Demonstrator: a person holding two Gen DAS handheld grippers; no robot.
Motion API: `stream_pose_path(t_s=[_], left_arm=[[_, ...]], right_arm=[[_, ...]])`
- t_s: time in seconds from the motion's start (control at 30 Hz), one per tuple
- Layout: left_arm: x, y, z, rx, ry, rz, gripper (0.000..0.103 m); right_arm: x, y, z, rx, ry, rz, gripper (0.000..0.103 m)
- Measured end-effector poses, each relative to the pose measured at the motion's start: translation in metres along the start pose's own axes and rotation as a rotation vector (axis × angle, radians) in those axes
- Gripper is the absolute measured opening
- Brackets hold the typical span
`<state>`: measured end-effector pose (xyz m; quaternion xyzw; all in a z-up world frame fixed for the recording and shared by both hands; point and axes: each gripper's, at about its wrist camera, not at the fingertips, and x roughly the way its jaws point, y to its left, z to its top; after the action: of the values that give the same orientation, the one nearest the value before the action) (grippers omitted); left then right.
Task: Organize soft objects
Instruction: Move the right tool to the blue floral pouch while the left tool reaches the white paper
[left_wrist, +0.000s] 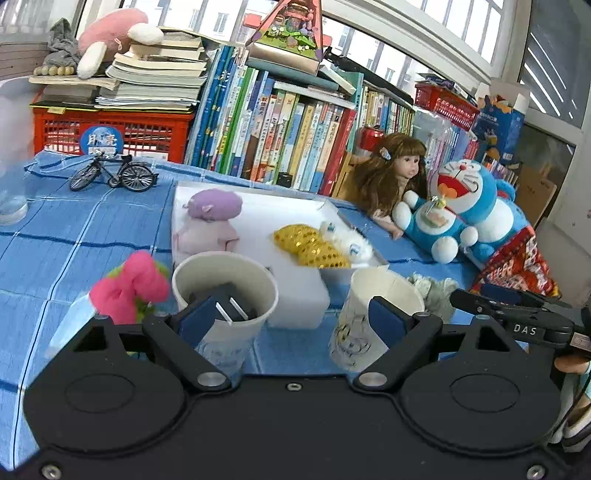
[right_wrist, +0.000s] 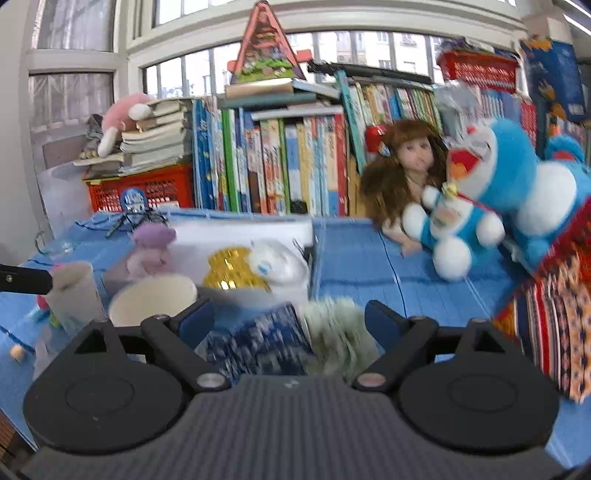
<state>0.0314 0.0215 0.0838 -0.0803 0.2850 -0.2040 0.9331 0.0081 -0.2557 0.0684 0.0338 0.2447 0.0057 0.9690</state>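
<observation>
Blue-padded and spread wide, my right claw straddles the grey-green fuzzy toy lying on the worktop, ready to carry it to the white tray, while my left claw hangs open, holding nothing.

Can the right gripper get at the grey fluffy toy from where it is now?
Probably yes. The right gripper is open, and the grey fluffy toy lies on the cloth just ahead between its fingers. A blue patterned piece sits right beside the toy, so it could get caught in the same grasp.
</observation>
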Motion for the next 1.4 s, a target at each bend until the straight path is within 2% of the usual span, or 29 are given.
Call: stream_pose_path(t_s=[0.1,0.27,0.43,0.63,0.77,0.9,1.0,1.1,1.3,1.4], left_arm=[[-0.004,-0.007,-0.013,0.048,-0.024,0.061,0.091],[-0.013,-0.010,-0.025,0.051,-0.044,0.054,0.092],[-0.014,-0.012,-0.035,0.080,-0.067,0.101,0.094],[-0.004,-0.003,-0.051,0.063,-0.019,0.150,0.095],[0.002,0.003,-0.062,0.050,0.006,0.178,0.093],[0.007,0.007,-0.070,0.045,0.033,0.204,0.082],[0.011,0.010,-0.073,0.039,0.052,0.203,0.073],[0.011,0.011,-0.077,0.045,0.063,0.216,0.061],[0.013,0.015,-0.080,0.035,0.086,0.228,0.042],[0.013,0.016,-0.082,0.042,0.096,0.227,0.038]], right_arm=[[0.003,-0.007,-0.015,0.026,0.016,-0.022,0.095],[0.009,-0.013,-0.034,0.044,0.036,-0.062,0.095],[0.015,-0.015,-0.045,0.059,0.039,-0.086,0.097],[0.021,-0.003,-0.052,0.015,0.042,-0.062,0.097],[0.026,0.008,-0.052,-0.052,0.047,-0.061,0.089],[0.030,0.015,-0.049,-0.089,0.058,-0.060,0.080],[0.030,0.018,-0.046,-0.119,0.056,-0.054,0.078],[0.030,0.022,-0.040,-0.158,0.056,-0.053,0.078],[0.039,0.035,-0.033,-0.319,0.080,-0.026,0.081],[0.047,0.039,-0.036,-0.371,0.108,-0.002,0.084]])
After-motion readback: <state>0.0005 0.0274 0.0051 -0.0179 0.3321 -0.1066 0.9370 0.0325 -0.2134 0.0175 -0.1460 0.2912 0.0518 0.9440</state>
